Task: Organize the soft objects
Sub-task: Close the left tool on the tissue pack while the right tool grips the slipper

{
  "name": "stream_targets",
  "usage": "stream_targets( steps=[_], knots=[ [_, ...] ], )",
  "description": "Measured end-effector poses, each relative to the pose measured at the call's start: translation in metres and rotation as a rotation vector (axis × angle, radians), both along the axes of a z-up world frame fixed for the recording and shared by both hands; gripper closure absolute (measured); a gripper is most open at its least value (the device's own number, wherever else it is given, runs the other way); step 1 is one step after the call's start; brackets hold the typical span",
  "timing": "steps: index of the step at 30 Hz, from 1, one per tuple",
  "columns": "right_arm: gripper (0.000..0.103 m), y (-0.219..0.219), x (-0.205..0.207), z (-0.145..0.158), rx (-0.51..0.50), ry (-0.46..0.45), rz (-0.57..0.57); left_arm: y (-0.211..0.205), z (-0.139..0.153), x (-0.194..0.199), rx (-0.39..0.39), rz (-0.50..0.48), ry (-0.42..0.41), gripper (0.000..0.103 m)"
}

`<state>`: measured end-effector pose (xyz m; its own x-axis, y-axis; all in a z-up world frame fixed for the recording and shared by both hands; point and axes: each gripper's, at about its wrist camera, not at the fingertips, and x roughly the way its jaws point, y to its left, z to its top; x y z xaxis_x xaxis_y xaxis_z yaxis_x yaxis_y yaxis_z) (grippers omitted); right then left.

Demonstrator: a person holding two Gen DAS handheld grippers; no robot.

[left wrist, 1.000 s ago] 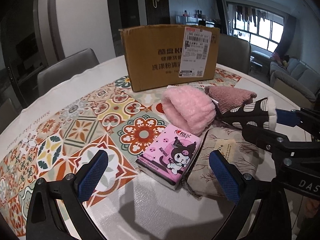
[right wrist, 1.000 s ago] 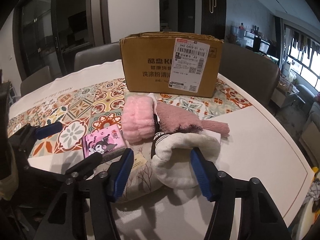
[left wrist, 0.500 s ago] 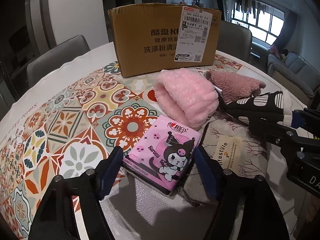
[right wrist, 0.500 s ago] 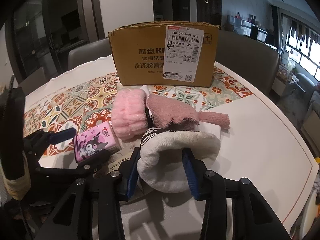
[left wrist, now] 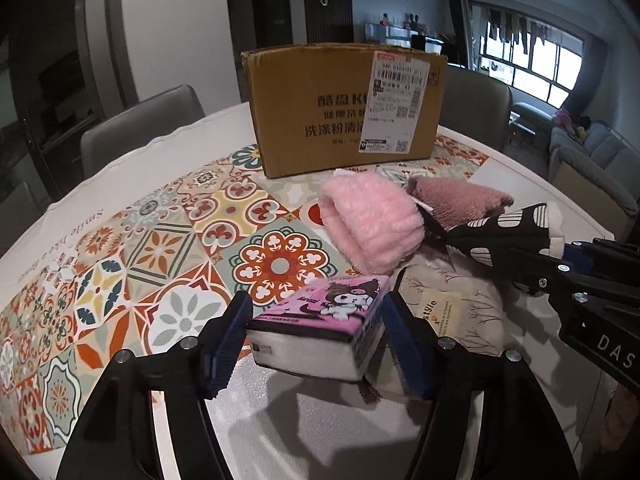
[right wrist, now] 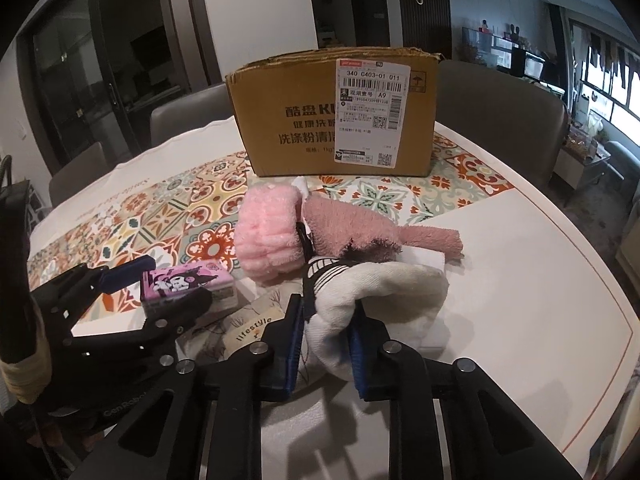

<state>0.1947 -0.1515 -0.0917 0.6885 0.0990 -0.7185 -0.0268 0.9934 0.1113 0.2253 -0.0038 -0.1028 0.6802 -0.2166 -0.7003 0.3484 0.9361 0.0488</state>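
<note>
Both tongs have just been closing: left tongs [left wrist: 316,334] now clamp the pink cartoon-printed tissue pack [left wrist: 320,324], tilted off the surface [right wrist: 520,280]; right tongs [right wrist: 326,344] pinch the white fleecy slipper [right wrist: 380,300]; both look ready for the brown cardboard box [right wrist: 332,116].

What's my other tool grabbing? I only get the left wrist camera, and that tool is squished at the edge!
Observer: The right tool is shut on the fleecy white slipper with the black spotted outside. Its jaws have just been closing, and they pinch the fluffy white edge.
Operator: Is anything hiding behind that slipper?
Observer: Yes. A flat white folded sheet lies there, tucked under the dusty-pink fuzzy towel.
</note>
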Motion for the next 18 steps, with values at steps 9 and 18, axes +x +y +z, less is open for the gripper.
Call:
stream_targets(
  steps=[9, 18],
  knots=[
    [0.087, -0.005, -0.01, 0.015, 0.019, -0.031, 0.028, 0.0, 0.016, -0.015, -0.054, 0.056, -0.015, 0.038],
    [0.087, -0.013, -0.025, 0.034, 0.04, -0.081, 0.031, -0.007, 0.043, -0.036, -0.059, 0.077, -0.075, 0.039]
  ],
)
